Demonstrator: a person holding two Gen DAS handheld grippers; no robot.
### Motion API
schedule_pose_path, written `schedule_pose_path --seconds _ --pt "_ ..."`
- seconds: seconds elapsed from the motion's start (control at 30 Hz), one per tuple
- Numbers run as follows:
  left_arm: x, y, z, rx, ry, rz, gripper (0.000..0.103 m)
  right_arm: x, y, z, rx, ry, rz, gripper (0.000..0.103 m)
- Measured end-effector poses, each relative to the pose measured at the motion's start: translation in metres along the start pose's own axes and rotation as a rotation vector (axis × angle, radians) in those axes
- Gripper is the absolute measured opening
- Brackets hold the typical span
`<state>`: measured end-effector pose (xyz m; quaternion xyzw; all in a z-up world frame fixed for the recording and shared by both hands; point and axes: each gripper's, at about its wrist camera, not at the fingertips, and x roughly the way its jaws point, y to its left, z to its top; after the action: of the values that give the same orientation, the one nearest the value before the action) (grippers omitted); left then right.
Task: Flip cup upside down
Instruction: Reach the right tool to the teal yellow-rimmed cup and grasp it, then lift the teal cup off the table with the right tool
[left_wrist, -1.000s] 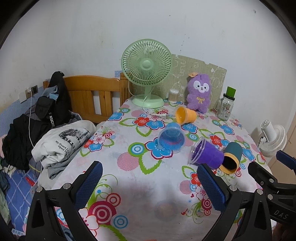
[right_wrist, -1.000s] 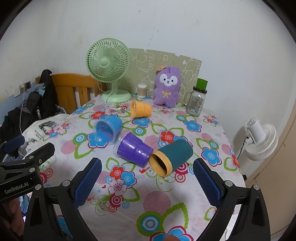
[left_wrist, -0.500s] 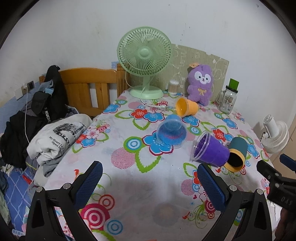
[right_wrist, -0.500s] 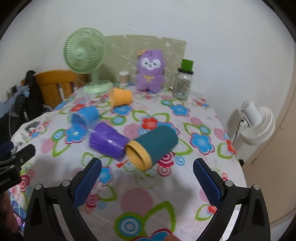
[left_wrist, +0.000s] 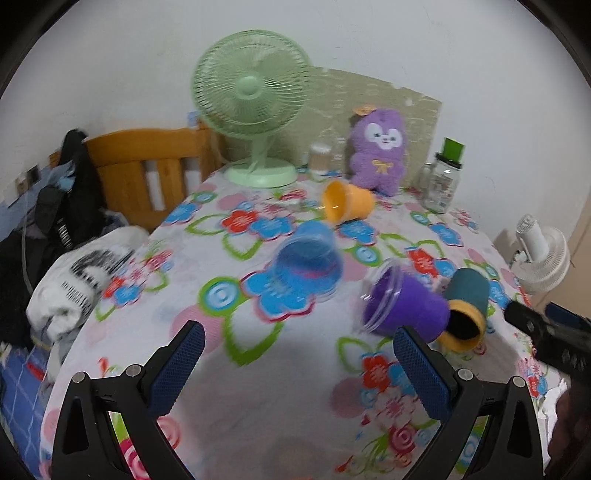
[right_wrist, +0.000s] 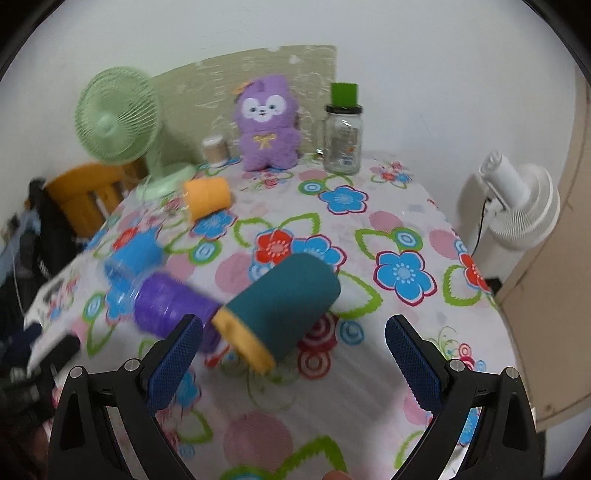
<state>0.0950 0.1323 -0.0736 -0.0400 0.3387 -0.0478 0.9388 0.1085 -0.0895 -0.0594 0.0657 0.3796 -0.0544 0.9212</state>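
Note:
Several cups lie on their sides on the flowered tablecloth (left_wrist: 229, 350). A teal cup with a yellow rim (right_wrist: 284, 310) lies just beyond my right gripper (right_wrist: 295, 365), which is open and empty. A purple cup (right_wrist: 170, 310) touches it on the left, then a blue cup (right_wrist: 136, 254) and an orange cup (right_wrist: 207, 199) farther back. In the left wrist view my left gripper (left_wrist: 295, 365) is open and empty, short of the blue cup (left_wrist: 306, 262), the purple cup (left_wrist: 402, 306), the teal cup (left_wrist: 465, 306) and the orange cup (left_wrist: 347, 201).
At the back stand a green fan (left_wrist: 255, 107), a purple plush toy (right_wrist: 267, 125), a glass jar with a green lid (right_wrist: 343, 129) and a small container (right_wrist: 214, 149). A white fan (right_wrist: 517, 199) stands off the table's right edge. Clothes (left_wrist: 55, 229) and a wooden headboard (left_wrist: 147, 166) lie left.
My right gripper has moved forward and right, bringing the teal cup close between its fingers. My left gripper has moved forward toward the blue and purple cups. No cup has moved.

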Motion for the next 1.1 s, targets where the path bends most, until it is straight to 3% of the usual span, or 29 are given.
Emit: schedule_pose_path --seconds 0.13,0.37,0.63,0.67,0.73,0.8,1.1 --pt "0.026 -0.022 0.002 0.084 0.049 -0.037 0.103 0.022 -0.006 0.012 0.076 0.035 0.019 0.100" --pt "0.056 -0.033 0.003 0.067 0.113 -0.081 0.103 0.076 -0.013 0.020 0.198 0.156 0.057 0.100" --pt "0.074 -0.036 0.002 0.064 0.144 -0.087 0.103 0.112 -0.013 0.026 0.242 0.217 0.099 0.099" --pt "0.076 -0.036 0.002 0.063 0.146 -0.089 0.103 0.115 -0.013 0.027 0.241 0.220 0.109 0.097" --pt "0.077 -0.037 0.002 0.063 0.148 -0.090 0.103 0.120 -0.012 0.027 0.227 0.233 0.123 0.078" --pt "0.077 -0.037 0.002 0.062 0.149 -0.088 0.103 0.125 -0.010 0.026 0.218 0.250 0.161 0.073" --pt "0.063 -0.032 0.003 0.056 0.129 -0.082 0.103 0.092 0.002 0.027 0.149 0.172 0.180 0.070"
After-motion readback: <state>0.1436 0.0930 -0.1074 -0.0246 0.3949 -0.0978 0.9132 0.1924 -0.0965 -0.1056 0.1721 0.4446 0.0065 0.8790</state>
